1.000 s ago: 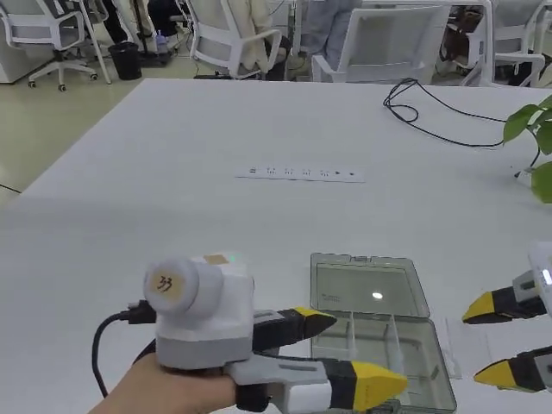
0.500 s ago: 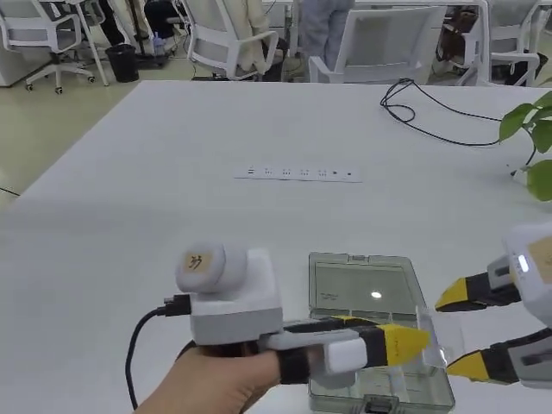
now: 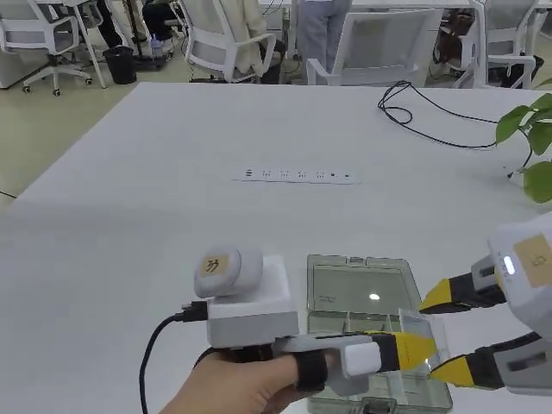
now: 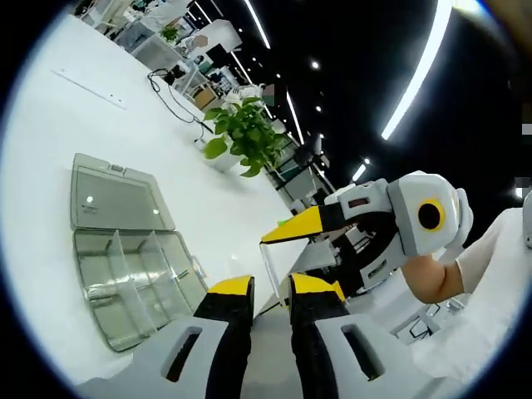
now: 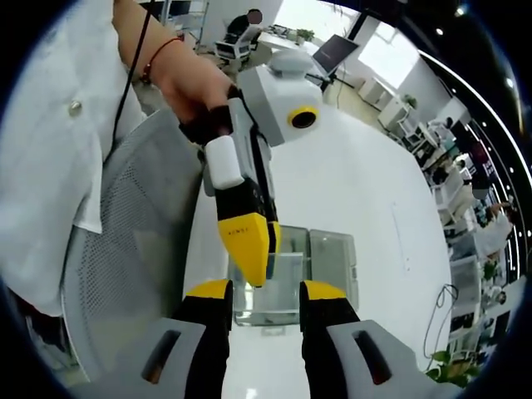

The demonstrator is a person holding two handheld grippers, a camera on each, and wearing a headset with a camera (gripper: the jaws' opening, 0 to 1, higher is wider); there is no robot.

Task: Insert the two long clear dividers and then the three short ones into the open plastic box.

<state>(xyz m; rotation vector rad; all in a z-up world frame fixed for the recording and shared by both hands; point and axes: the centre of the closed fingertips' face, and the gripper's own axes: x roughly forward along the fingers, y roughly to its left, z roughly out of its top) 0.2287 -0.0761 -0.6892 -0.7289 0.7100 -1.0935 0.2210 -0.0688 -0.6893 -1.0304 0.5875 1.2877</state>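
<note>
Slipping is the main danger for the short clear divider (image 3: 416, 331). It hangs in the air above the near half of the open plastic box (image 3: 358, 285), pinched at one edge only. The piece is thin, smooth and nearly invisible, so a light or off-centre pinch could let it swivel or drop. A drop onto the base could knock the two long dividers (image 4: 123, 278) that appear to stand upright there. A second risk, as I judge it, lies in the meeting of the two tools. If the other gripper closes before it is square to the sheet, it may bend the sheet or twist it free. The slots in the box walls are too small to make out, so lining the piece up will need care.

The left gripper (image 3: 412, 349) has its jaws drawn almost together on the divider, whose edge rises from the narrow gap in the left gripper view. The right gripper (image 3: 444, 335) is spread wide and holds nothing. Its yellow tips sit on either side of the sheet, close to it, though whether they touch cannot be told. Both hover over the white table (image 3: 172, 216).
</note>
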